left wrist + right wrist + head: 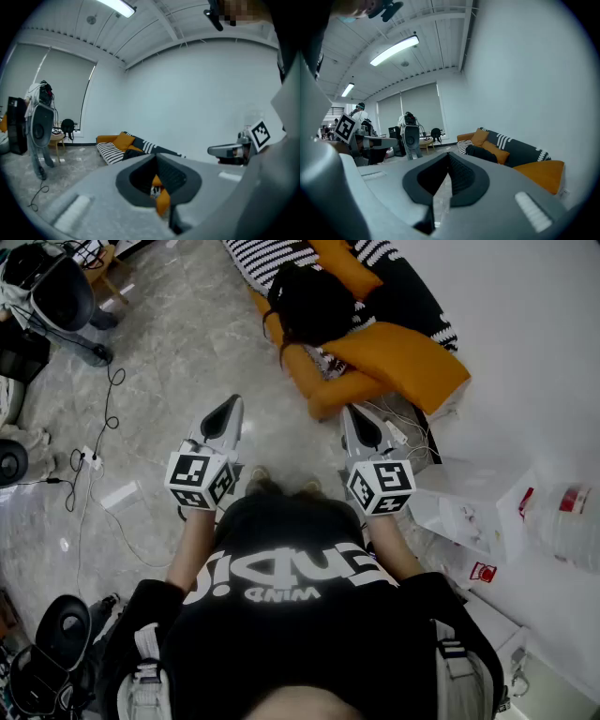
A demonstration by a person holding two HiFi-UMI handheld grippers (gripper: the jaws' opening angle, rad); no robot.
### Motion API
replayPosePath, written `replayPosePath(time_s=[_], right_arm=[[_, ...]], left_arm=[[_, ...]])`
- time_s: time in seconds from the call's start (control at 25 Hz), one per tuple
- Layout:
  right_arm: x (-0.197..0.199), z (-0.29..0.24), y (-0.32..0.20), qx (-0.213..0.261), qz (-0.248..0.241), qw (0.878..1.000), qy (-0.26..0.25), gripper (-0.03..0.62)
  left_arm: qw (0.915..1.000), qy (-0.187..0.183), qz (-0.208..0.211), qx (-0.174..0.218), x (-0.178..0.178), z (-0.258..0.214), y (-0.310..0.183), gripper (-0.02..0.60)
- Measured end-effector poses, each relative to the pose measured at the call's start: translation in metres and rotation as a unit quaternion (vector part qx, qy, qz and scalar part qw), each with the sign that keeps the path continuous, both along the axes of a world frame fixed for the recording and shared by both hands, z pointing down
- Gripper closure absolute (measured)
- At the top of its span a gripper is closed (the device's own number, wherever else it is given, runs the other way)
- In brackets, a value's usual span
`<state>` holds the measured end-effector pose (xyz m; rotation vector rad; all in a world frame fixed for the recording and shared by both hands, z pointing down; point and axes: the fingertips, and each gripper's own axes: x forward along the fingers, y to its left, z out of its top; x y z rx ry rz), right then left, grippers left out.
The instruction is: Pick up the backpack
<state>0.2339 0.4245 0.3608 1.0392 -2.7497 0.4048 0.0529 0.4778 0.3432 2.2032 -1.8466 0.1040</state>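
The backpack (314,306) lay on the sofa (267,257) in the upper middle of the head view, a black, rounded heap resting against orange cushions (403,362). It sat well apart from both grippers, beyond their tips, with a stretch of bare marble floor (187,343) between.

The left gripper (228,409) stood at centre left of the head view and the right gripper (359,423) at centre right, both aimed up the frame toward the sofa. The backpack fell above the gap between them, nearer the right one's line.

In the left gripper view, the left gripper (156,158) had its jaws pressed together with nothing between them. In the right gripper view, the right gripper (449,155) was likewise closed and empty, and the backpack (480,153) showed as a dark lump on the seat to the right of the jaw tips.

In the head view the backpack's bulk spread a little more from upper left to lower right than across, with a thin strap looping off its left edge. Which end was its top could not be told.
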Motion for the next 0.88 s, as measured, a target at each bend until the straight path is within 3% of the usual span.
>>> replayPosePath(time_s=[0.56, 0.88], right_arm=[[-0.021, 0.003, 0.002, -0.019, 0.001, 1.0, -0.025, 0.594], [-0.07, 0.003, 0.004, -0.021, 0.009, 1.0, -0.018, 0.594]], left_arm=[[1.0, 0.007, 0.001, -0.002, -0.021, 0.004, 0.002, 0.58], [0.9998, 0.006, 0.018, -0.007, -0.075, 0.008, 0.003, 0.58]])
